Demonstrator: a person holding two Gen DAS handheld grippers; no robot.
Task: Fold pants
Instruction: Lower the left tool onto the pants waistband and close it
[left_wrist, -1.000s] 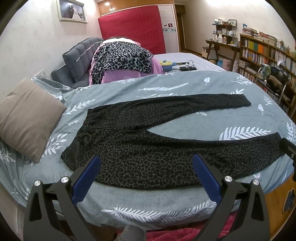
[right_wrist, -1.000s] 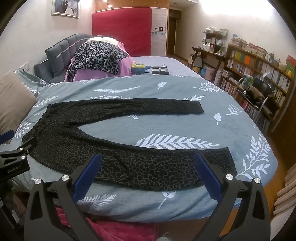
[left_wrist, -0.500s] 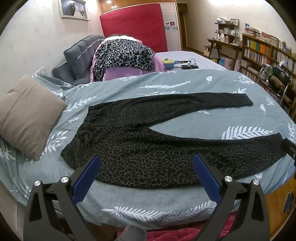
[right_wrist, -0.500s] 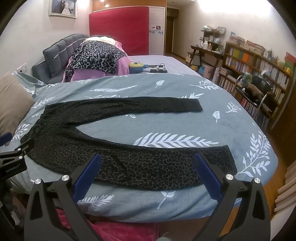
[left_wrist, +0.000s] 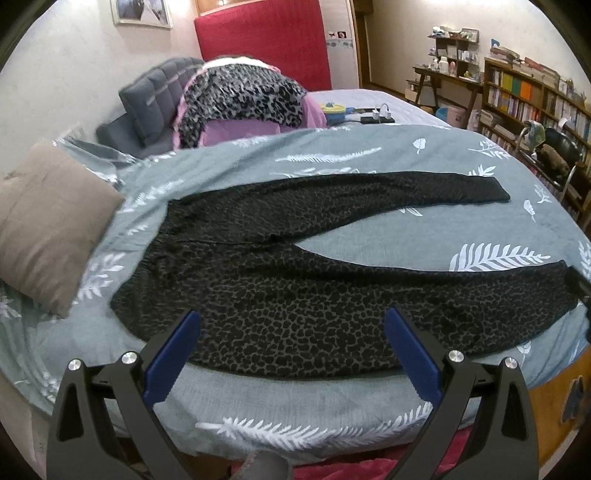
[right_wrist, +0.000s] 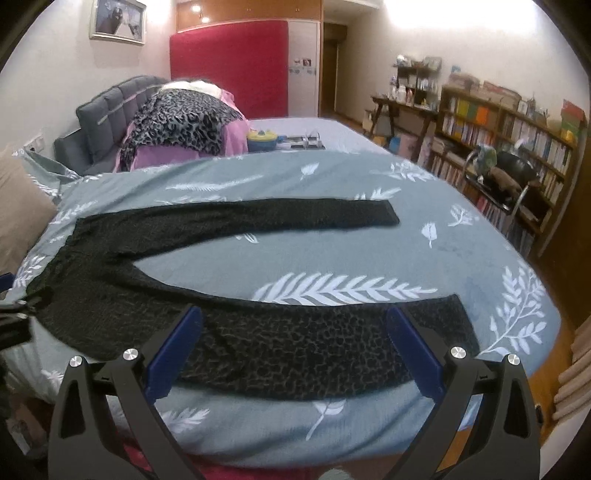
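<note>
The pants (left_wrist: 314, 280) lie flat and unfolded on my bed, spread across the grey-green duvet (left_wrist: 369, 402) with its white leaf print. Their waistband sits toward the left, near the tan pillow (left_wrist: 48, 225), and the two legs run off to the right in an open V, the far leg ending well apart from the near one, with bare duvet between them. My left gripper (left_wrist: 291, 325) hangs just off the near edge of the bed with its jaws spread wide, the blue pads (left_wrist: 173, 354) framing the hip and thigh of the near leg; I hold nothing in them. My right gripper (right_wrist: 291, 321) hovers likewise, jaws spread wide and empty, over the near leg's lower stretch, with the cuff just to the right of my right pad (right_wrist: 413, 350). Whether either pair touches the cloth I cannot tell. Behind the duvet a leopard-print garment (left_wrist: 240, 96) is draped over a pink heap against the grey headboard (left_wrist: 159, 99), and a bookshelf (right_wrist: 517, 147) lines the right-hand wall.
</note>
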